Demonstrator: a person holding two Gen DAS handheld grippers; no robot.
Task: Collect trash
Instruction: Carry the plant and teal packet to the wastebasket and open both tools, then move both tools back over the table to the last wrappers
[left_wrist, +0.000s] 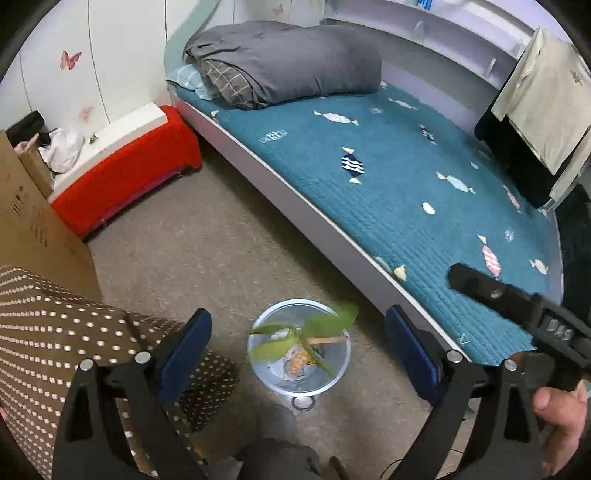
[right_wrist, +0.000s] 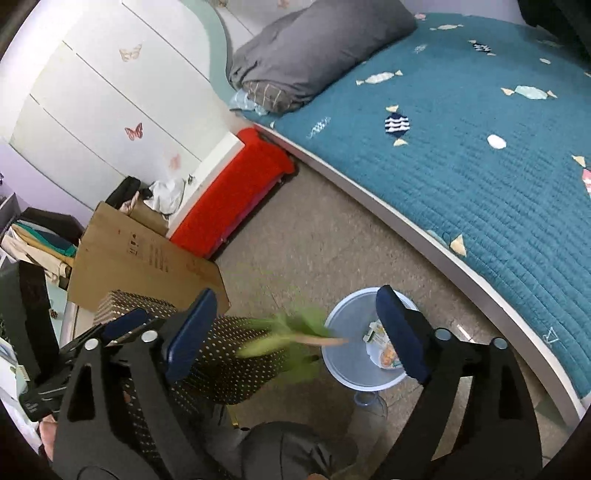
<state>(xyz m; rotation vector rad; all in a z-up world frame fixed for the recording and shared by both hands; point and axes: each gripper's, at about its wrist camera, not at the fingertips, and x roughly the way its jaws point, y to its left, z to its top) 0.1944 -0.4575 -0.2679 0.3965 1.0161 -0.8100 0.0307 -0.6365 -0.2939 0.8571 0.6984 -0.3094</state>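
Above one bin (left_wrist: 300, 384), one leafy sprig (left_wrist: 314, 328); both hand-held grippers (left_wrist: 298, 347) (right_wrist: 295, 332) gape empty.

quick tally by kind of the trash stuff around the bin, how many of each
bin: 1
leafy green stem, blurred above the bin: 1
snack wrapper inside the bin: 1, possibly more scraps beneath, too small to tell
small clear ring-shaped item on the floor by the bin: 1
total: 4
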